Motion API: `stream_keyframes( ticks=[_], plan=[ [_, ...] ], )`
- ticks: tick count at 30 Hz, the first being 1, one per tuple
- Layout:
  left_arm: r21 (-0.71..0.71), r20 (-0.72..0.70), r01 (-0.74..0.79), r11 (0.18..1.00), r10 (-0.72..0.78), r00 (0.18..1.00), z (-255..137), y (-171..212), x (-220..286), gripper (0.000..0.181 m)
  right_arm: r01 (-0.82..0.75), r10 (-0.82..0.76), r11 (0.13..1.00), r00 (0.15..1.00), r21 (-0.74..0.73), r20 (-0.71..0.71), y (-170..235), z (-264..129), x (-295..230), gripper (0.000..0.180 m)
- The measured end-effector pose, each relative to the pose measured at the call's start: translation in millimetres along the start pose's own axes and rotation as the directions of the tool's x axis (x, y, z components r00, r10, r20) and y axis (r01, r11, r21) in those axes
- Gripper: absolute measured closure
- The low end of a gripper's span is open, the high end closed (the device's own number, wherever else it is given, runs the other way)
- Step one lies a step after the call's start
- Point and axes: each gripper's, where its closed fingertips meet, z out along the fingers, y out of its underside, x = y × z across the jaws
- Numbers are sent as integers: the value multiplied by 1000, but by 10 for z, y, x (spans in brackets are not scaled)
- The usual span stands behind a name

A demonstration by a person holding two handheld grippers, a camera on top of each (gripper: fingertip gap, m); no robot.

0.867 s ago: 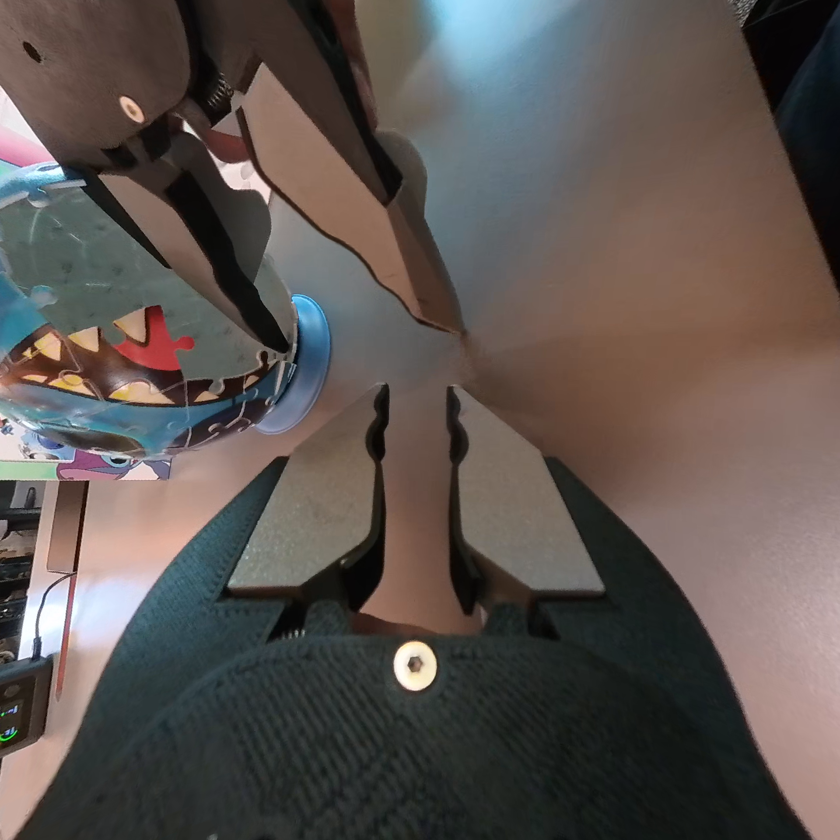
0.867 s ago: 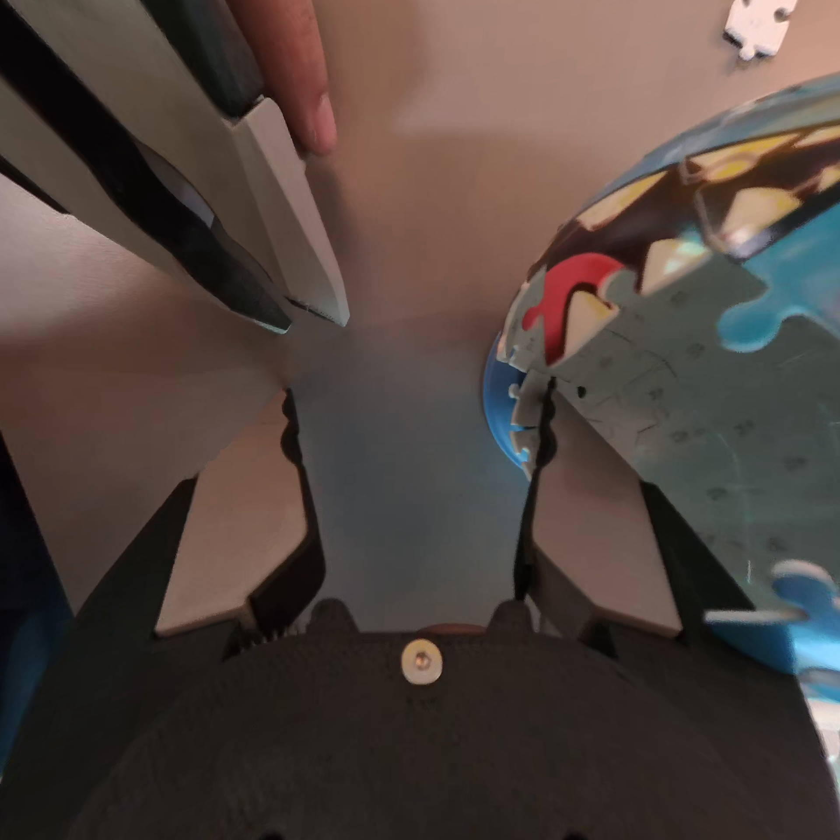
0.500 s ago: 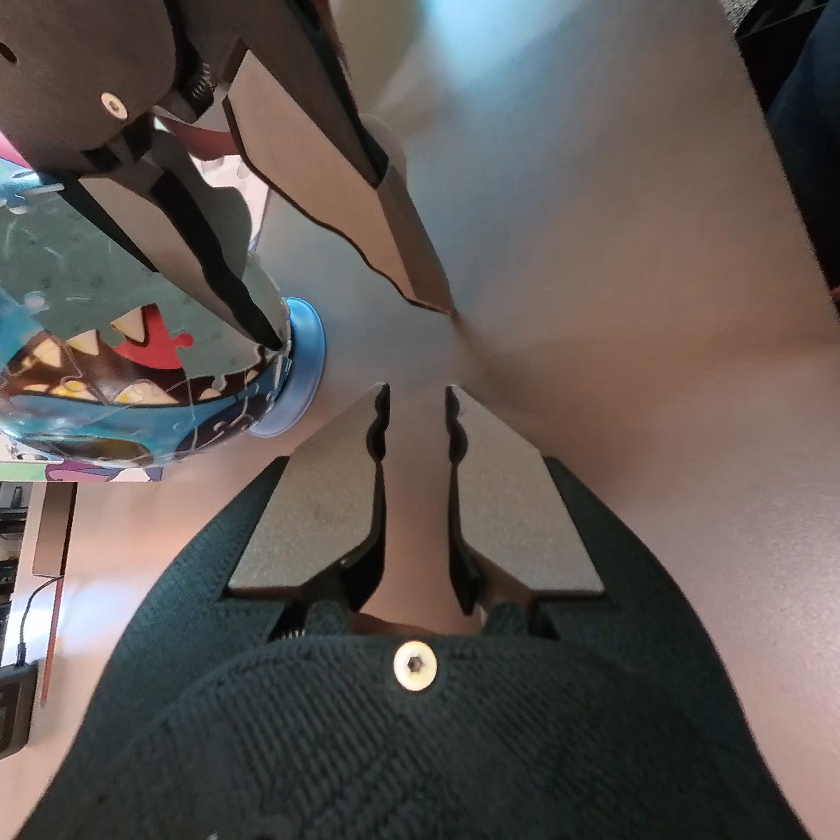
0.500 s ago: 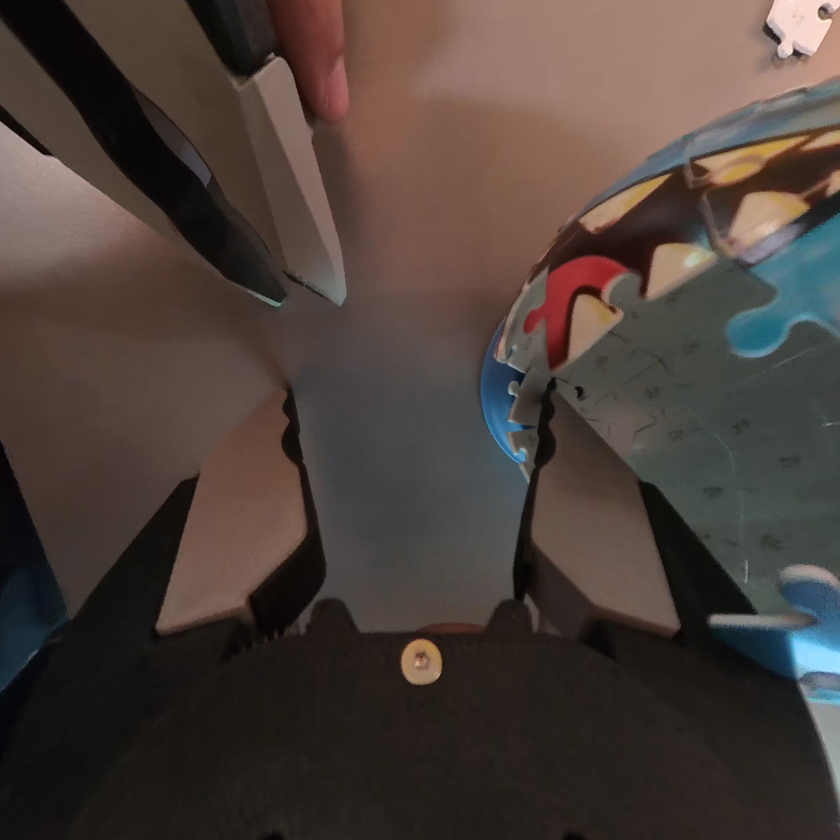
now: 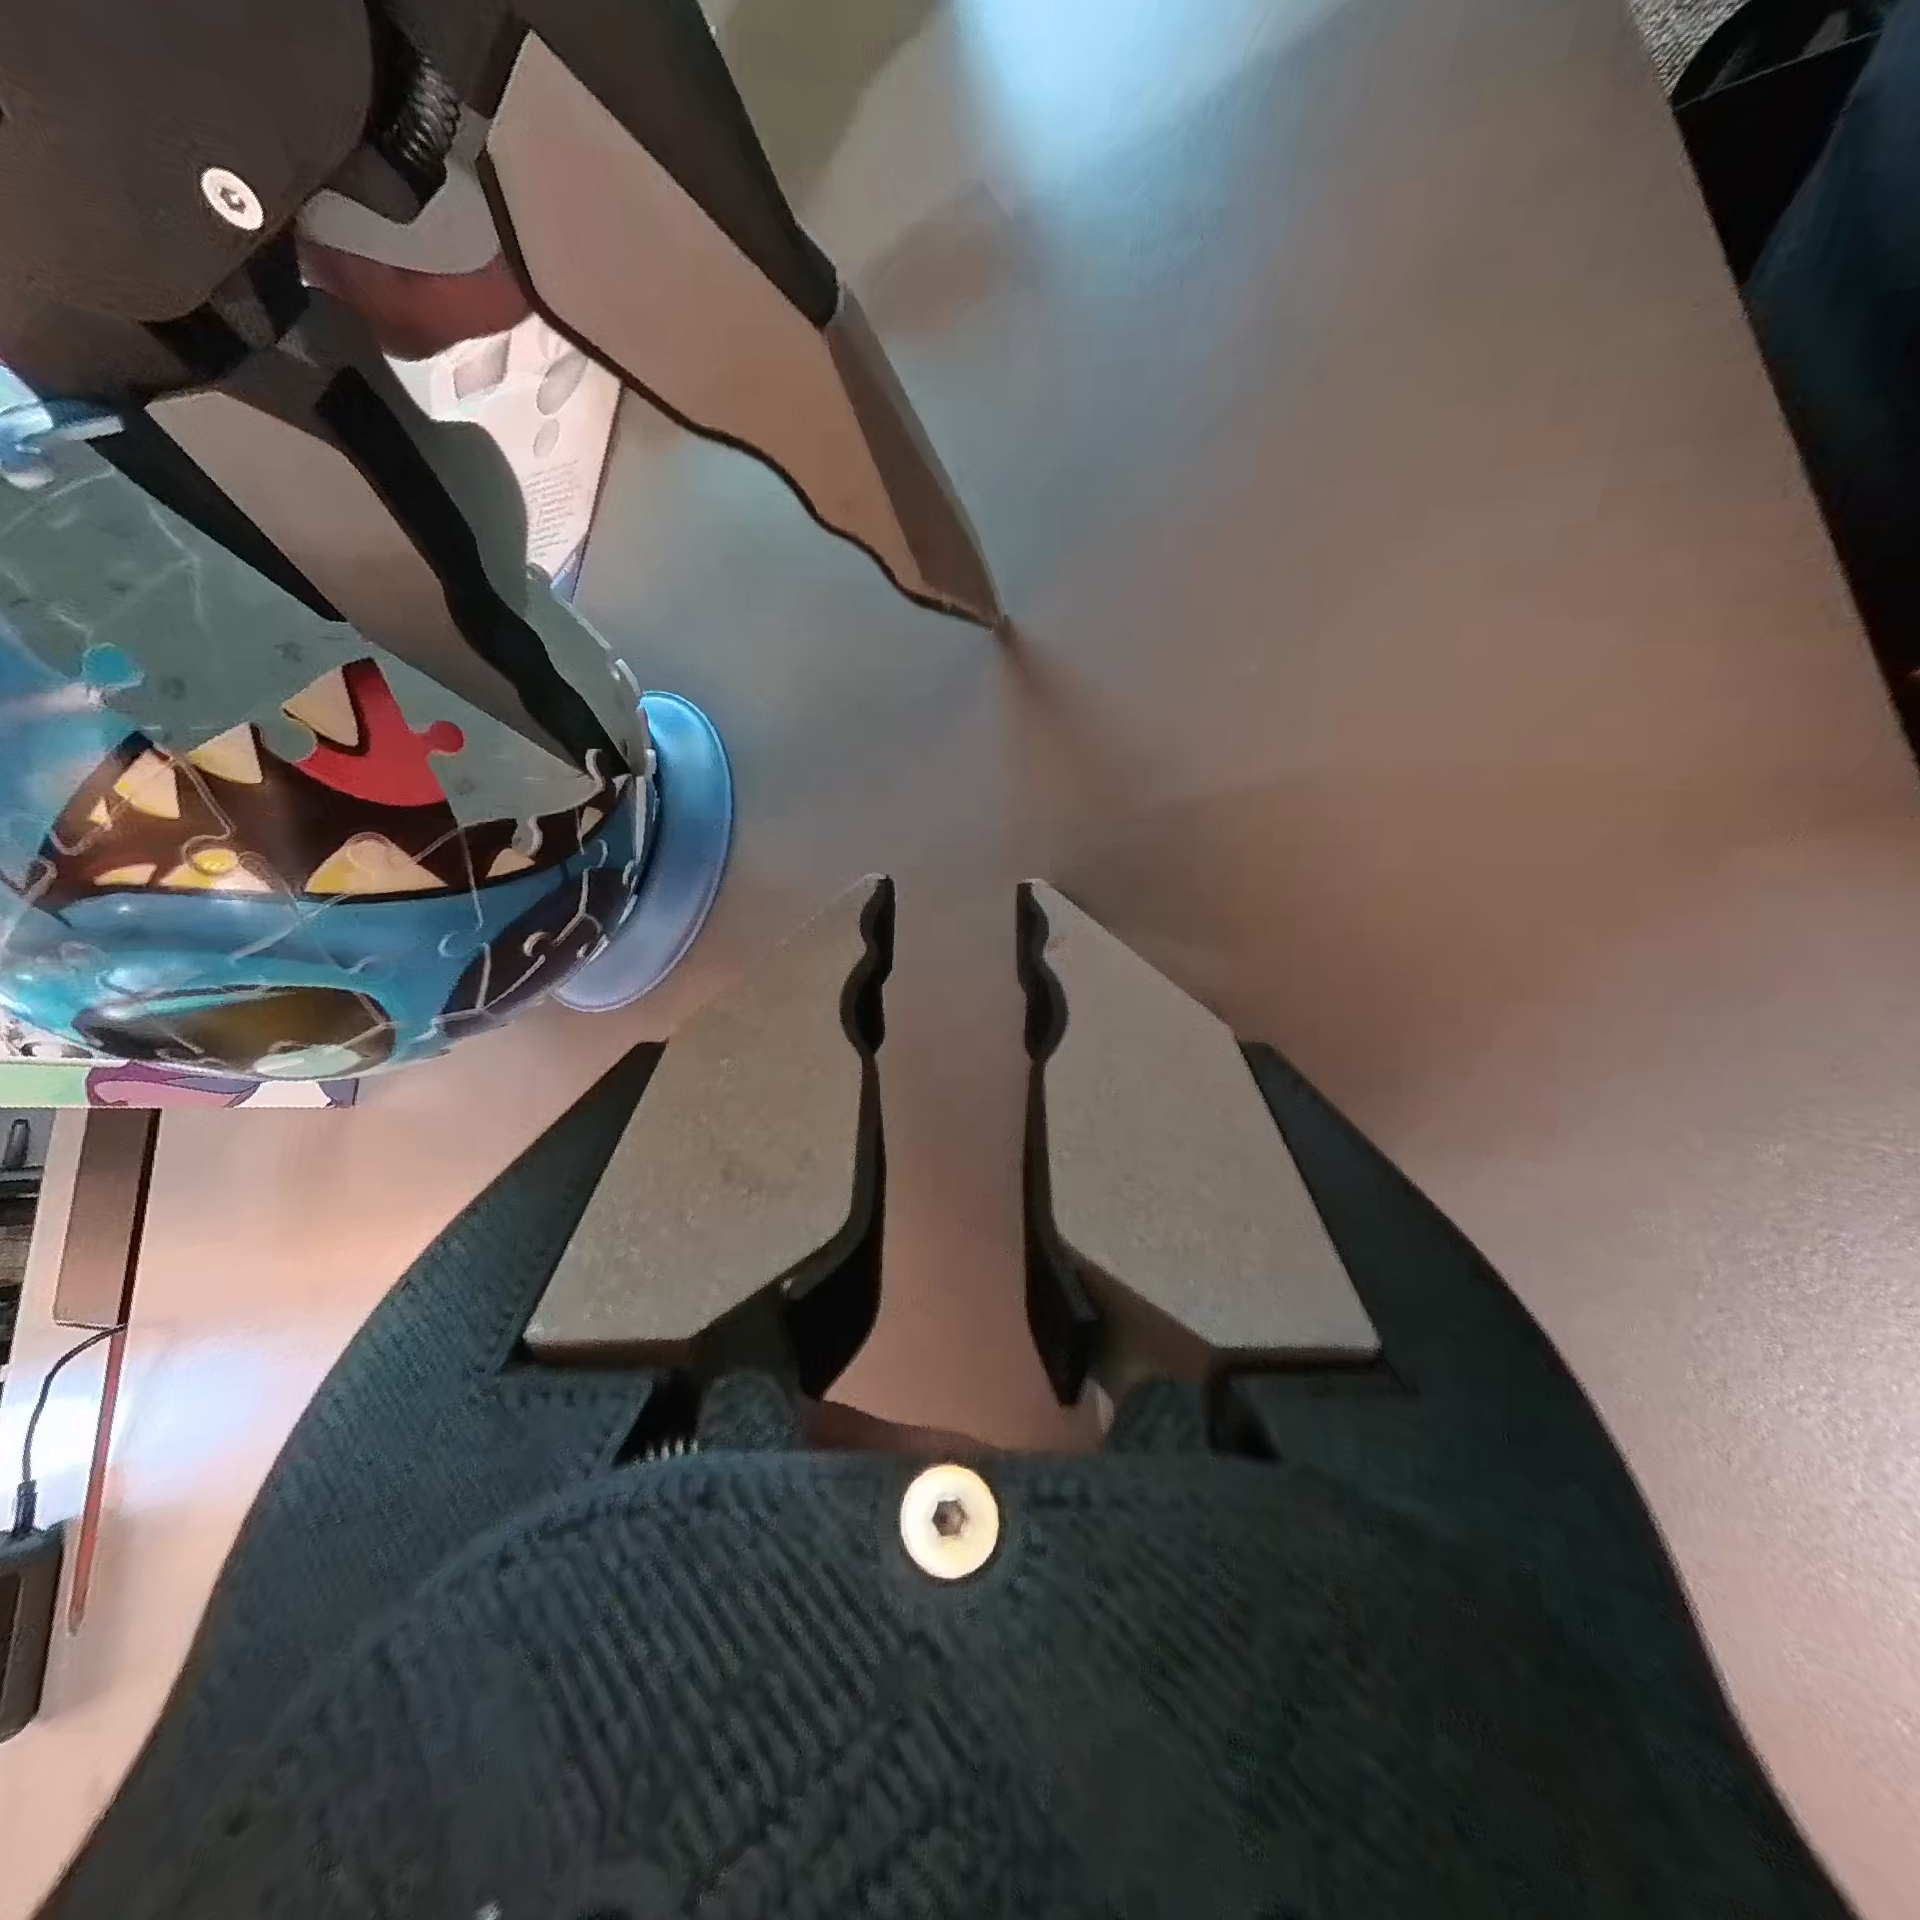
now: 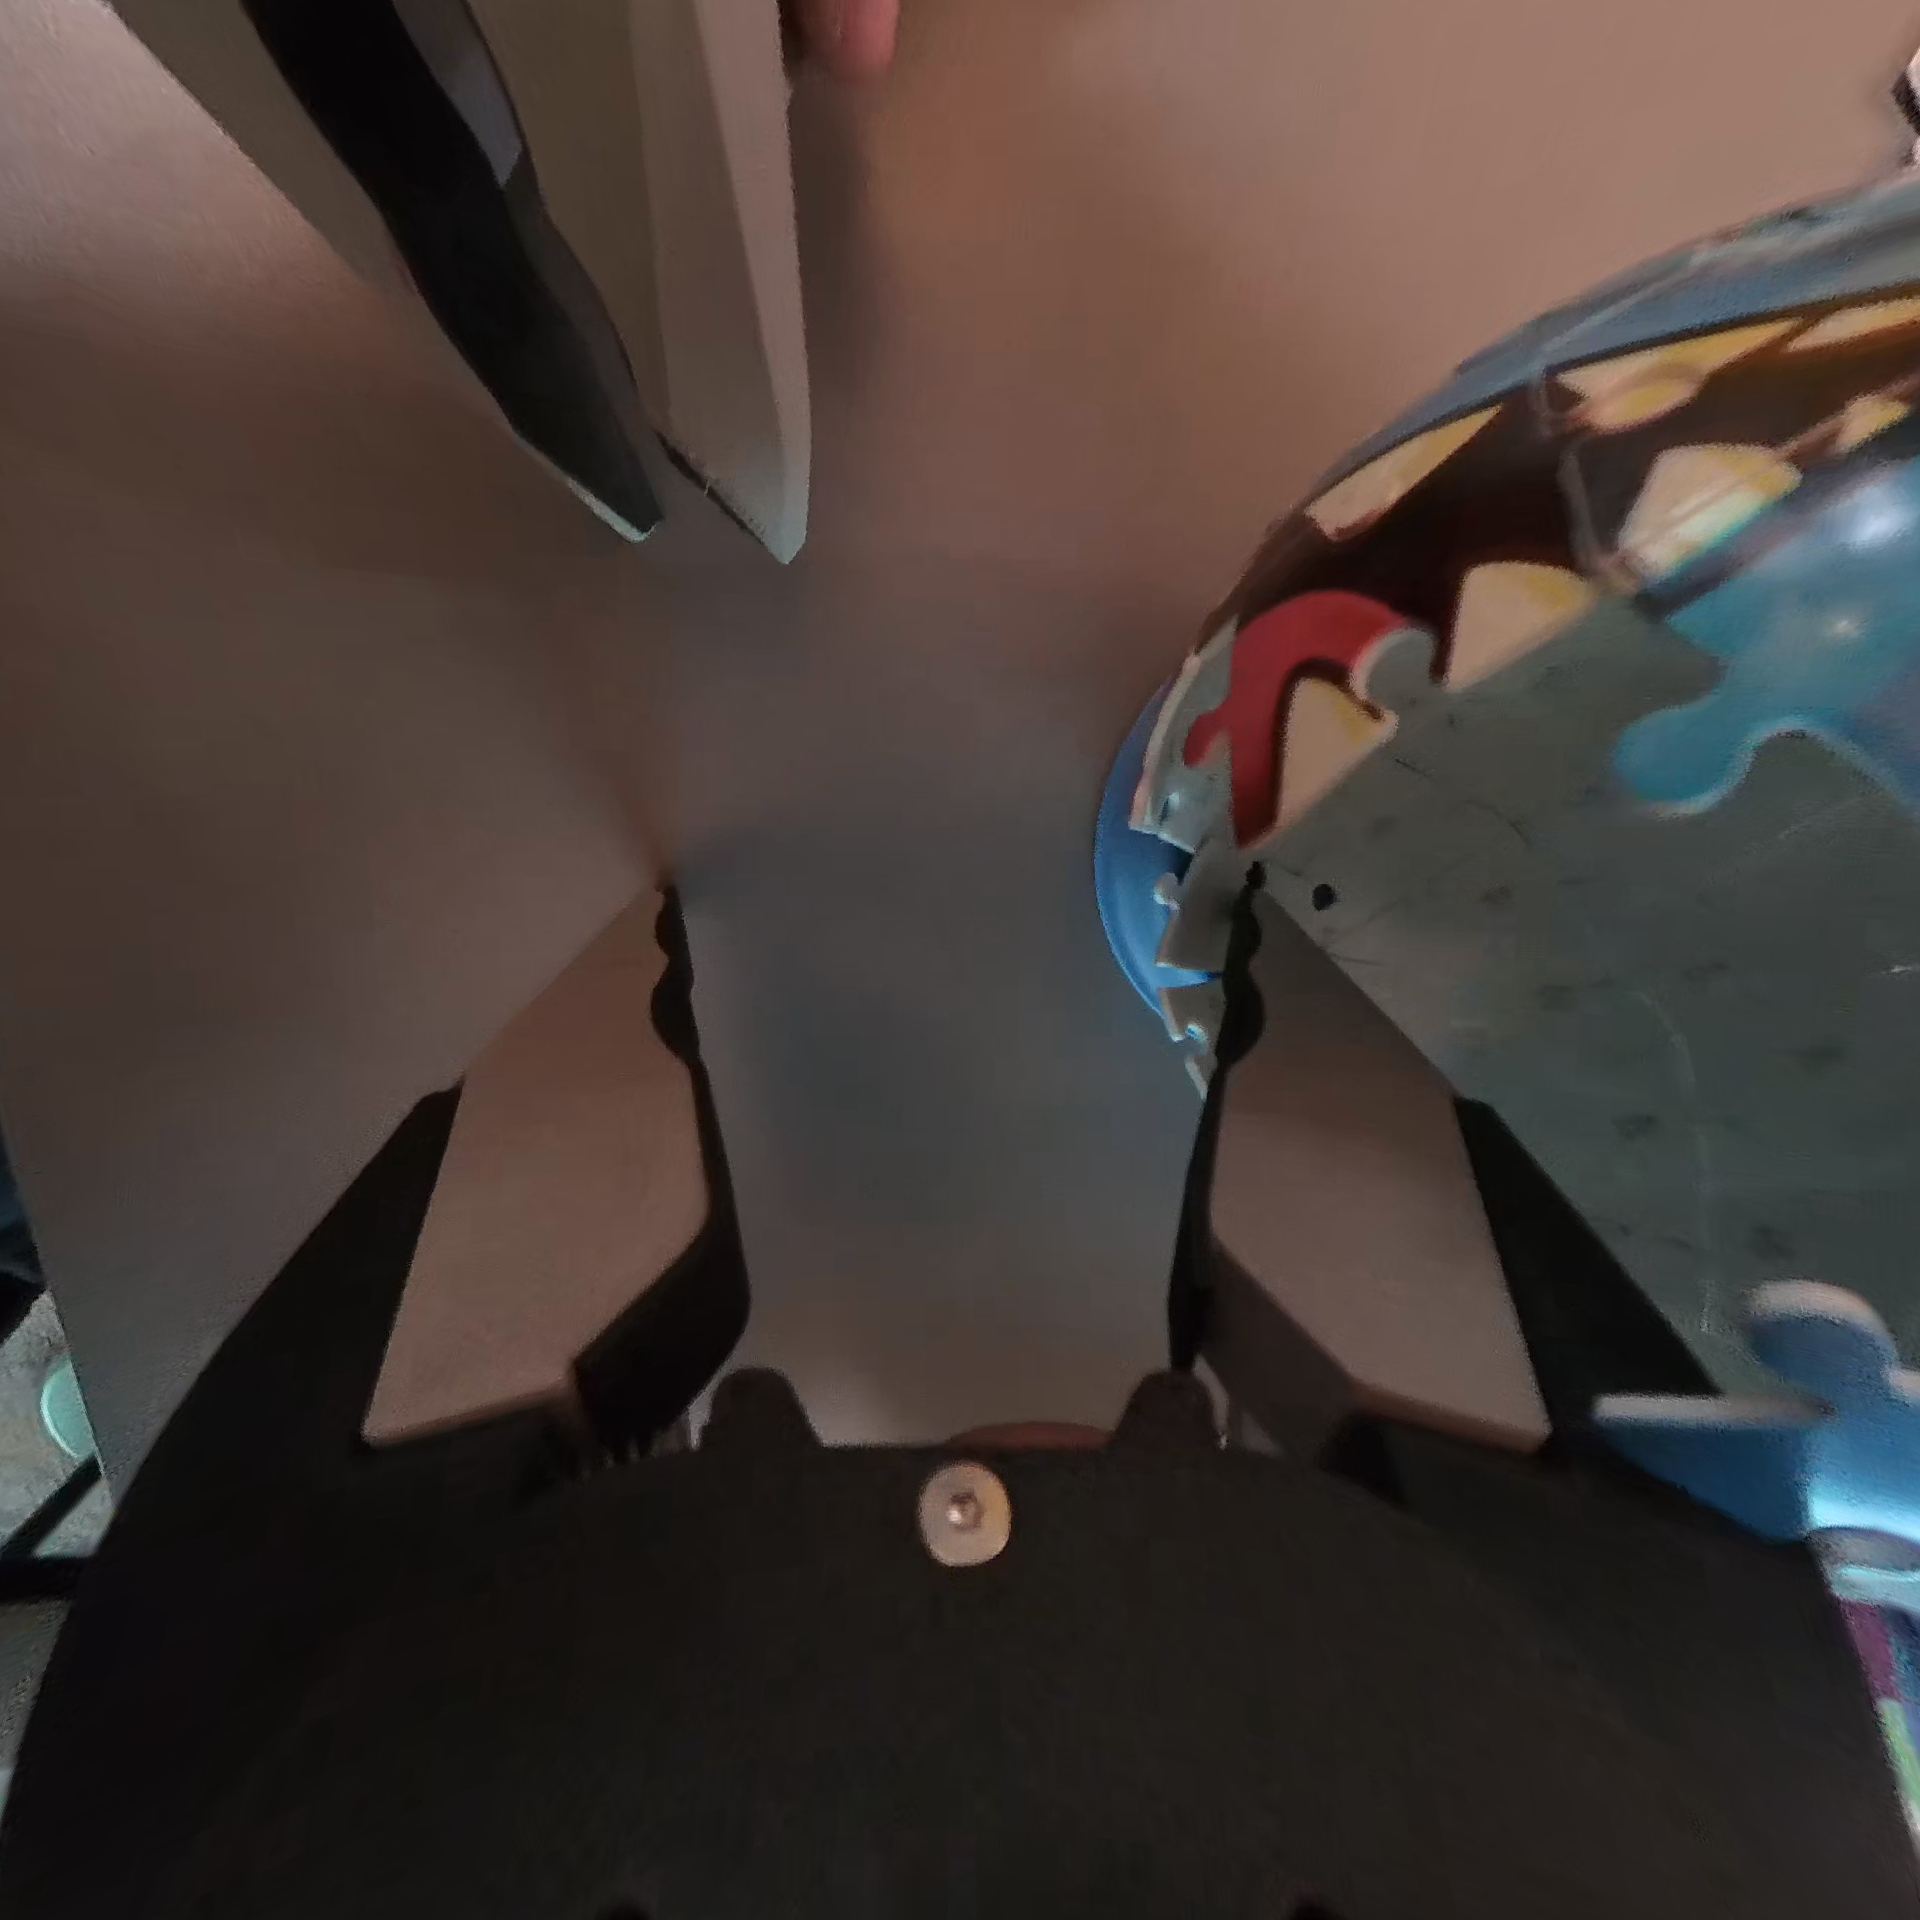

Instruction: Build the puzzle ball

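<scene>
The puzzle ball [image 5: 239, 862] is partly built, blue with a toothed mouth, and lies on its side at the left with its blue ring stand [image 5: 691, 831] facing the table's middle. A gap in it shows the pieces' grey backs [image 6: 1558, 987]. My right gripper [image 6: 956, 894] is open wide and holds nothing. Its right finger [image 6: 1340, 1122] has its tip at the ball's broken edge, next to the stand [image 6: 1127, 894]. It also shows in the left wrist view [image 5: 800, 696]. My left gripper [image 5: 951, 894] is empty, its jaws a narrow gap apart, low over bare table and clear of the ball.
A printed box or sheet [image 5: 208, 1091] lies under the ball, and a white leaflet [image 5: 551, 436] behind it. A black device with a cable [image 5: 21, 1558] sits at the left edge. A loose white piece [image 6: 1907, 104] lies far right. Someone's fingertip [image 6: 842, 31] shows by the left gripper [image 6: 717, 540]. My right fingertips sit around 7 cm from my left ones.
The left gripper has drifted rightward and away in the right wrist view. The right finger stays at the ball's edge. Neither gripper's opening has changed.
</scene>
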Motion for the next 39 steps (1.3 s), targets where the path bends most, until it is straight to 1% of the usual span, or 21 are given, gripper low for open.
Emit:
stream_keyframes(
  ticks=[1,9,15,22,31,32,36,39],
  plan=[
    [-1,2,-3,1000,3,1000,0,0,0,160,14,-14,1000,1000,-10,1,12,-5,-1,80],
    [4,-3,9,1000,-9,1000,3,-1,-6,159,77,-77,996,997,-32,19,67,-37,-3,82],
    [7,-4,16,1000,-16,1000,10,-5,-7,159,105,-104,993,994,-48,34,99,-46,-18,80],
    [6,-2,13,1000,-13,1000,7,-1,-8,159,146,-143,987,989,-67,47,130,-74,-12,84],
    [10,-9,25,1000,-25,1000,5,2,-8,159,184,-179,981,981,-60,79,157,-77,-72,75],
    [10,-9,24,1000,-24,1000,4,3,-9,160,190,-185,980,980,-63,75,157,-78,-65,76],
    [10,-8,25,1000,-25,1000,4,6,-13,159,207,-203,976,977,-61,72,145,-126,-51,90],
    [10,-8,25,1000,-25,1000,3,6,-14,159,219,-214,974,973,-55,82,140,-134,-59,92]
  ],
)
